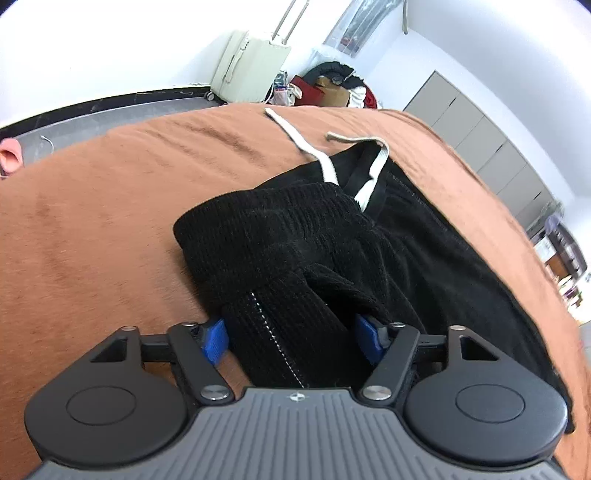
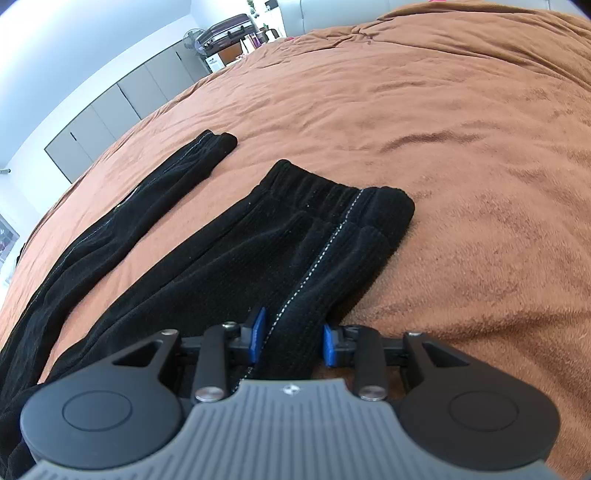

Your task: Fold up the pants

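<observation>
Black corduroy pants (image 1: 303,236) lie on a brown blanket (image 1: 110,221) that covers a bed. Their white drawstring (image 1: 314,151) trails out from the waist end. My left gripper (image 1: 291,339) has its blue pads (image 1: 214,341) against a thick bunch of the waist fabric that fills the gap between them. In the right wrist view both legs stretch away, the far leg (image 2: 147,199) flat and the near leg (image 2: 295,236) carrying a white stitched seam. My right gripper (image 2: 293,339) is shut on a narrow fold of that near leg along the seam.
The brown blanket (image 2: 461,166) spreads wide to the right of the legs. Beyond the bed stand a pale suitcase (image 1: 251,74), a pile of bags and clothes (image 1: 332,85) and grey cabinets (image 1: 480,136). More cabinets (image 2: 110,122) and another suitcase (image 2: 229,31) line the far wall.
</observation>
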`<state>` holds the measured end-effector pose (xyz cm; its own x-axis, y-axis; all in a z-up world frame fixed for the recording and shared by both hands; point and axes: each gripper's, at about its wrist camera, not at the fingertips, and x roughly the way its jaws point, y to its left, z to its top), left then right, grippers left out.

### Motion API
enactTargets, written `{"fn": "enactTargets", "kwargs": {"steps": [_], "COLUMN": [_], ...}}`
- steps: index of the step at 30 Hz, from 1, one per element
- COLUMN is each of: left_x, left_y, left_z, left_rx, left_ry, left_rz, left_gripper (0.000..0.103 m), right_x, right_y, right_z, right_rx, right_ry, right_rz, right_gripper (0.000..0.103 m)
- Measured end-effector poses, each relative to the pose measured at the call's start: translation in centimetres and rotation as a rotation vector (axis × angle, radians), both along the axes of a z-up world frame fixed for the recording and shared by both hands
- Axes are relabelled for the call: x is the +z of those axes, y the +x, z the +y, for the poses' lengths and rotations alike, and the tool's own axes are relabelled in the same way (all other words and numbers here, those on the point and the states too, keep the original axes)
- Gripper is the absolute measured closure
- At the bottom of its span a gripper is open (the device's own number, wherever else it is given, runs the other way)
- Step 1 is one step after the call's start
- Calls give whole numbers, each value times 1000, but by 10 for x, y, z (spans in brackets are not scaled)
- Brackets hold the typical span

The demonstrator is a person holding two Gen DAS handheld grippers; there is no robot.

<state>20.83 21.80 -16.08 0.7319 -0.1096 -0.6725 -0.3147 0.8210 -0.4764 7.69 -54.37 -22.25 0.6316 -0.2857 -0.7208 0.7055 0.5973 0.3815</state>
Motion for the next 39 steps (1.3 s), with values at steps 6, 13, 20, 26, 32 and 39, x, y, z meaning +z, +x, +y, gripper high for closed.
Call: {"fn": "enactTargets", "kwargs": {"steps": [6,13,20,26,32,39], "left_x": [-6,4,42,73,92,102], "left_y": [-10,-16,-6,28,77,158], "left_z": [15,15,3,-1,-10,-12], "left_rx": [33,28,-27,-57,-61,-1], "left_ry": [-76,-98,-80,-111,-126,-182], "left_rz": [-20,-55,-123,-154,-176,-161], "left_gripper": [74,83,84,83,83,83], "right_x": [0,1,14,39,64,101], "right_y": [2,4,3,14,49,138], "right_z": [2,2,4,-2,-13,-38], "right_rx": [5,-2,-6,8,14,-5], "right_ry": [-12,-5,-13,0,10,22], "right_rz": [3,-17,-89,-162,-214,-286], "right_gripper": [86,93,95,96,96,96]}}
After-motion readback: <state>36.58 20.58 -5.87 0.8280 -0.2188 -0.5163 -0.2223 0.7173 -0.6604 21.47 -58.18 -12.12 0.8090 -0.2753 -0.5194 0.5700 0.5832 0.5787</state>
